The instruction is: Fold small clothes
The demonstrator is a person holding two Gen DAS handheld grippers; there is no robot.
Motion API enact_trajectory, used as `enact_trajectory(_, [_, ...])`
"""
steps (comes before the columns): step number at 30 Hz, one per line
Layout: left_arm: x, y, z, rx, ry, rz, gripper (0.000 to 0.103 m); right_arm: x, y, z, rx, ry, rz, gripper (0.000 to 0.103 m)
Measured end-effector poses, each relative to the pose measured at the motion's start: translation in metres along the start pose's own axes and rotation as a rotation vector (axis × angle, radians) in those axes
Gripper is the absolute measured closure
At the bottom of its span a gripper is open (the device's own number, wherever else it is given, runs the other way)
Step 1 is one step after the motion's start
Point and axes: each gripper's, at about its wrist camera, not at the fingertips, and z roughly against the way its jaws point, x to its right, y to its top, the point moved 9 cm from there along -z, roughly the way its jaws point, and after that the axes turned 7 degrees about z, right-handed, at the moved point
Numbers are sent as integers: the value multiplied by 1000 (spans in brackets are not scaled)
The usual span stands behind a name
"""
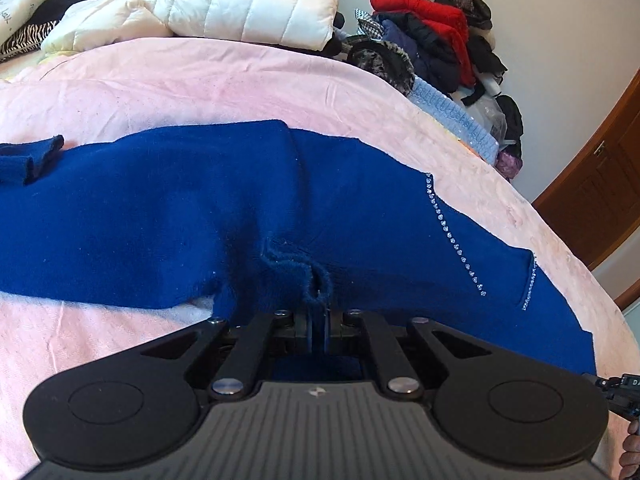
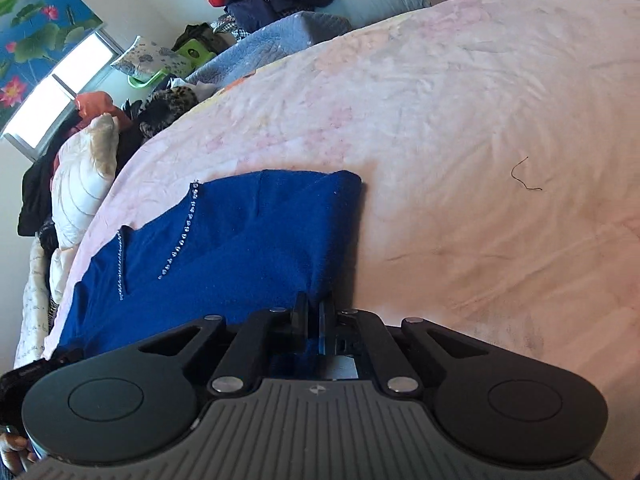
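Observation:
A royal-blue knit garment (image 1: 180,216) with lines of small rhinestones lies spread on the pink bed sheet (image 1: 200,76). My left gripper (image 1: 318,308) is shut on a bunched fold at the garment's near edge. In the right wrist view the same blue garment (image 2: 240,248) lies at the left, and my right gripper (image 2: 316,308) is shut on its near right edge. One sleeve cuff (image 1: 28,160) sticks out at the far left.
A white puffer jacket (image 1: 224,0) and a pile of red and dark clothes (image 1: 432,36) lie beyond the sheet. A brown door (image 1: 600,184) stands at the right. A dark thread (image 2: 524,176) lies on the pink sheet (image 2: 480,120).

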Motion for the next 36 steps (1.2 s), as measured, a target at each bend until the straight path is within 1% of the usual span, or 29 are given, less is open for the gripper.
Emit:
enact_trajectory(1, [1, 0, 1, 3, 5, -6, 98, -2, -1, 1, -2, 19, -6, 88])
enact_trajectory(3, [1, -1, 2, 0, 5, -5, 98, -5, -5, 5, -3, 25, -29, 63])
enact_trajectory(5, [1, -1, 3, -4, 2, -18, 98, -14, -10, 12, -4, 67, -38, 49])
enact_trajectory(6, [1, -1, 3, -6, -1, -21, 98, -19, -13, 15, -7, 90, -35, 51])
enact_trajectory(7, [0, -1, 3, -10, -3, -16, 98, -26, -18, 16, -19, 100, -21, 57])
enact_trajectory(8, [-1, 0, 3, -13, -6, -11, 97, -29, -22, 14, -37, 78, -2, 83])
enact_trajectory(9, [-1, 0, 4, -16, -7, -7, 97, -29, -28, 10, -72, 25, 46, 96])
enact_trajectory(10, [-2, 1, 4, -22, -8, -3, 97, -31, -30, 11, -66, 8, 96, 96])
enact_trajectory(13, [-4, 3, 4, -36, -20, -8, 95, -29, -28, 23, -43, -30, 139, 96])
enact_trajectory(14, [-4, 3, 5, -45, -29, -8, 95, -27, -29, 20, -55, -37, 137, 94])
enact_trajectory(15, [-6, 5, 8, -55, -41, 3, 95, -26, -31, 18, -48, -36, 139, 89])
enact_trajectory(16, [-8, 8, 16, -61, -61, 23, 95, -27, -32, 19, -39, -40, 150, 87])
enact_trajectory(17, [-12, 12, 26, -53, -76, 40, 95, -28, -32, 22, -35, -29, 141, 77])
enact_trajectory(18, [-18, 19, 42, -26, -91, 58, 95, -29, -32, 27, -27, -10, 118, 69])
enact_trajectory(20, [-44, 36, 79, 75, -108, 116, 93, -30, -32, 44, 30, 2, 89, 58])
enact_trajectory(21, [-62, 45, 97, 134, -102, 157, 85, -33, -32, 57, 85, 4, 94, 56])
enact_trajectory(22, [-84, 54, 114, 192, -80, 203, 64, -38, -34, 69, 125, 8, 111, 56])
enact_trajectory(23, [-109, 62, 128, 248, -38, 256, 55, -43, -39, 78, 146, 27, 125, 55])
enact_trajectory(24, [-136, 70, 142, 305, 13, 316, 35, -50, -46, 86, 155, 61, 134, 54])
enact_trajectory(25, [-164, 78, 156, 367, 62, 379, 32, -58, -54, 92, 153, 92, 139, 53])
enact_trajectory(26, [-188, 84, 167, 407, 99, 437, 32, -65, -62, 95, 146, 115, 149, 53])
enact_trajectory(28, [-226, 91, 180, 435, 162, 537, 32, -83, -78, 97, 112, 154, 182, 53])
enact_trajectory(29, [-237, 92, 184, 441, 193, 556, 32, -91, -86, 95, 92, 170, 194, 53])
enact_trajectory(30, [-241, 92, 185, 442, 221, 537, 33, -100, -93, 92, 69, 186, 201, 53])
enact_trajectory(31, [-238, 92, 183, 440, 249, 486, 33, -107, -98, 89, 50, 198, 206, 53])
enact_trajectory(32, [-230, 92, 179, 434, 288, 403, 32, -114, -101, 85, 36, 206, 214, 53])
enact_trajectory(34, [-206, 92, 166, 431, 382, 192, 32, -128, -105, 76, 10, 217, 230, 53])
enact_trajectory(35, [-194, 91, 159, 431, 414, 97, 32, -136, -108, 72, -1, 222, 233, 53])
enact_trajectory(36, [-183, 90, 150, 411, 412, 41, 32, -145, -109, 69, -11, 234, 235, 53])
